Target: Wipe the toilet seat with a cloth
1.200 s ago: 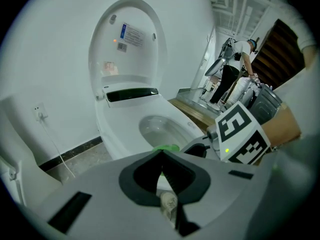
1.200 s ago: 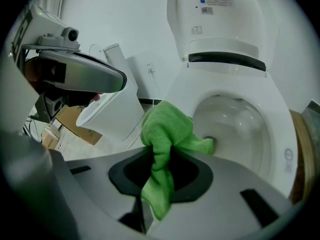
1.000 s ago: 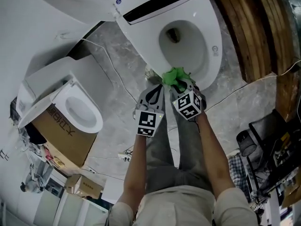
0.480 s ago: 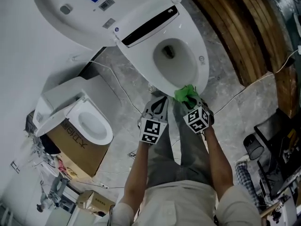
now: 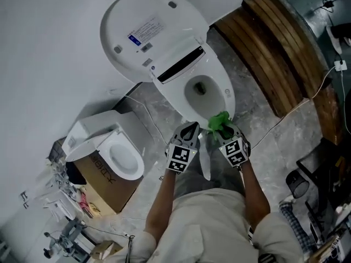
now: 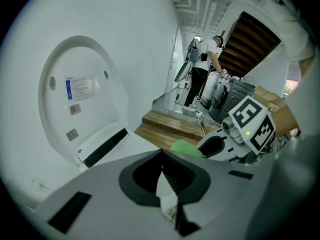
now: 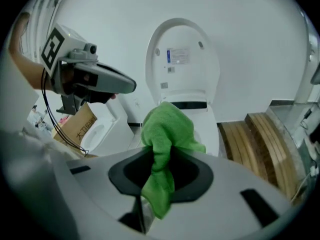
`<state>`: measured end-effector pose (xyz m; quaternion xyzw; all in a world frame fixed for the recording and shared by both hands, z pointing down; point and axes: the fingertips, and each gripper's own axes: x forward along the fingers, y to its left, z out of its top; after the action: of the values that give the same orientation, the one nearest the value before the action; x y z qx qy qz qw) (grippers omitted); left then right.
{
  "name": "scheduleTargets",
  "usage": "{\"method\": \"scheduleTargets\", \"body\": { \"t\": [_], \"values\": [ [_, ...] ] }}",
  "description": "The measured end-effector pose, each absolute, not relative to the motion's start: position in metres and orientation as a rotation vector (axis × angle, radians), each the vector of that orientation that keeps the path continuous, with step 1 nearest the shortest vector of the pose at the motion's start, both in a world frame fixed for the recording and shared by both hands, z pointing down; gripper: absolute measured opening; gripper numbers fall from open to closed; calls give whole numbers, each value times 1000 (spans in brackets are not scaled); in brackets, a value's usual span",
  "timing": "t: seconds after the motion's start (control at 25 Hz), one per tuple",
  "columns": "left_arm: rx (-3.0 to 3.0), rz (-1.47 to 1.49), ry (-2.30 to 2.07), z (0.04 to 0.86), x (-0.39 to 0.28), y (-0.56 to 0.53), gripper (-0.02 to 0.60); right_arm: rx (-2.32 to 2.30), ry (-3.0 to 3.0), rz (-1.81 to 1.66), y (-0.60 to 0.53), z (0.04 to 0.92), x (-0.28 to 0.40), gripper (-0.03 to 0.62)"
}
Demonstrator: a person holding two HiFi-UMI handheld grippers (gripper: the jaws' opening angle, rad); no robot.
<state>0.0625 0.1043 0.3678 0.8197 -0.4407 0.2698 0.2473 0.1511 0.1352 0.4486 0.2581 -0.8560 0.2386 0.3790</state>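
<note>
Green cloth (image 7: 161,129) pinched in right tool (image 5: 224,127); left tool (image 5: 190,128) pressed together, empty; toilet (image 5: 218,80) lid up.

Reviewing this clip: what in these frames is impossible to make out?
- Whether the green cloth touches the toilet seat. In the head view the cloth covers the front rim, and in the right gripper view it blocks the seat behind it.
- The print on the lid label, which is too small in every view.
- The fingertips of the right gripper, which are buried in the bunched cloth in both views.
</note>
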Motion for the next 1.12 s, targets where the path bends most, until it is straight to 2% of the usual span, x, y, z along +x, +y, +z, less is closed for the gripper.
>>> {"method": "scheduleTargets", "body": {
  "t": [0.24, 0.52, 0.8, 1.12],
  "values": [
    [2318, 686, -1340, 279, 64, 69, 12, 738, -2361, 461, 75, 339, 153, 98],
    [2410, 581, -1478, 173, 60, 72, 12, 783, -2538, 280, 60, 215, 144, 100],
    [2400, 437, -1642, 113, 42, 77, 12, 787, -2673, 70, 60, 129, 128, 94],
    [2541, 315, -1583, 61, 31, 80, 12, 959, -2650, -88, 66, 46, 119, 94]
  ]
}}
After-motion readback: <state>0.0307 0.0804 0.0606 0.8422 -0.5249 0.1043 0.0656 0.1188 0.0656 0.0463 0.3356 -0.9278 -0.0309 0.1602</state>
